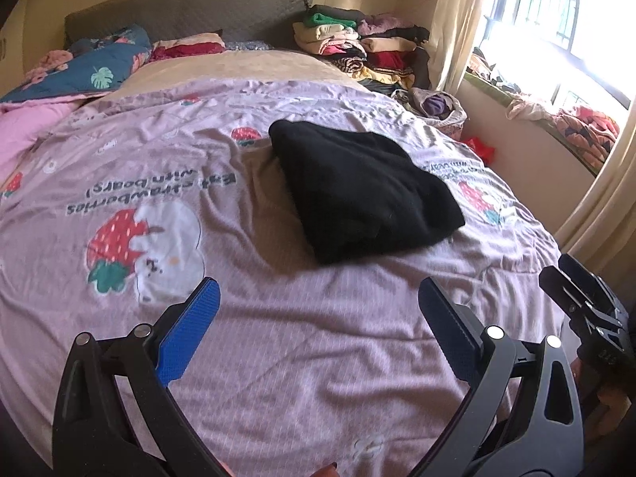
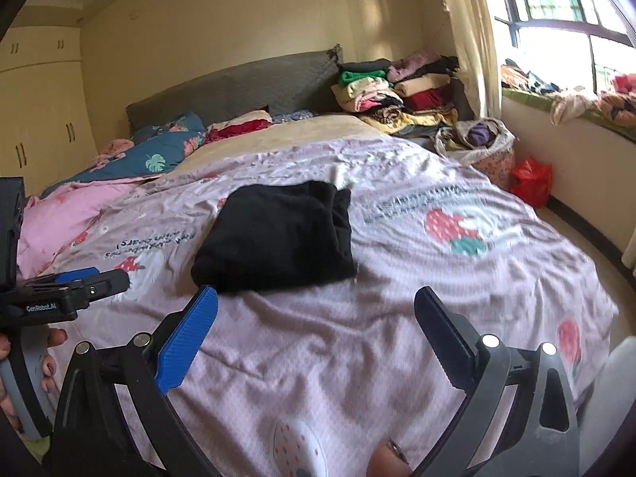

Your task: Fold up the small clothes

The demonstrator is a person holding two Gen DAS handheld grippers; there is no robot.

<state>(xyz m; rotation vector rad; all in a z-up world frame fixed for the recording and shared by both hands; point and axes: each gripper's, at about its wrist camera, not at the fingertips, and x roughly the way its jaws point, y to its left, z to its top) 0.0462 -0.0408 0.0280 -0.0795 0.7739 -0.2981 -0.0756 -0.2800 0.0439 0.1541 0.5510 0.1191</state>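
Observation:
A black garment [image 1: 361,190] lies folded into a compact bundle on the pink strawberry-print bed cover [image 1: 278,338]; it also shows in the right wrist view [image 2: 278,238]. My left gripper [image 1: 318,298] is open and empty, held above the cover short of the garment. My right gripper [image 2: 316,306] is open and empty, just in front of the garment's near edge. The right gripper shows at the right edge of the left wrist view [image 1: 588,310]. The left gripper shows at the left edge of the right wrist view [image 2: 79,286].
A stack of folded clothes [image 2: 401,91] sits at the head of the bed by the grey headboard [image 2: 238,83]. A blue floral quilt [image 2: 159,155] and pink bedding [image 2: 71,214] lie left. A bag [image 2: 485,143], red bag [image 2: 530,181] and cluttered window ledge [image 2: 576,99] are right.

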